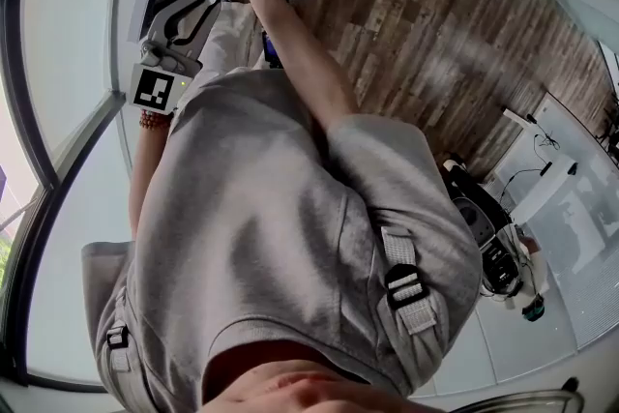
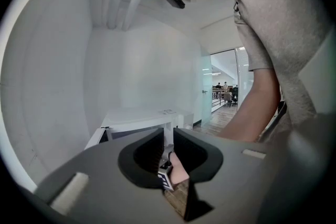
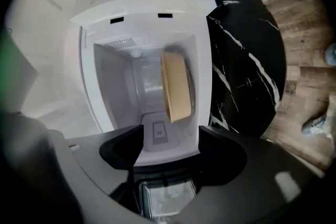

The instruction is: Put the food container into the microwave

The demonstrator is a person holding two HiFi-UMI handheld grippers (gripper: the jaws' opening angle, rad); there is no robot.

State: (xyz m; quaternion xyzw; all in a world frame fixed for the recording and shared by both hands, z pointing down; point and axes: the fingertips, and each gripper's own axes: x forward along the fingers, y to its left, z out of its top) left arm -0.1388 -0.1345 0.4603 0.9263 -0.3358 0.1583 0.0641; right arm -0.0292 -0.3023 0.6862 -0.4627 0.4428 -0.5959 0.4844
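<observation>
Two grippers, one food container, one microwave.

1. Right gripper (image 3: 170,136): jaws stand well apart and hold nothing. In the right gripper view they point into the microwave (image 3: 147,8).
2. Microwave: white, with the door open and the cavity in full view. Two knobs sit at 12 o'clock in the right gripper view. The door (image 3: 168,199) shows its clear window at 6 o'clock, below the jaws.
3. Food container (image 3: 176,86): tan and round. It is already inside the cavity, on the 3 o'clock side and beyond the jaws, with no gripper touching it.
4. Tabletop (image 3: 241,60): black with white veins, at 3 o'clock of the microwave.
5. Left gripper (image 2: 168,136): jaws nearly together, only a thin slit between them and nothing in it. It points toward a white wall, well apart from the microwave.
6. Floor (image 1: 416,24): wood planks.
</observation>
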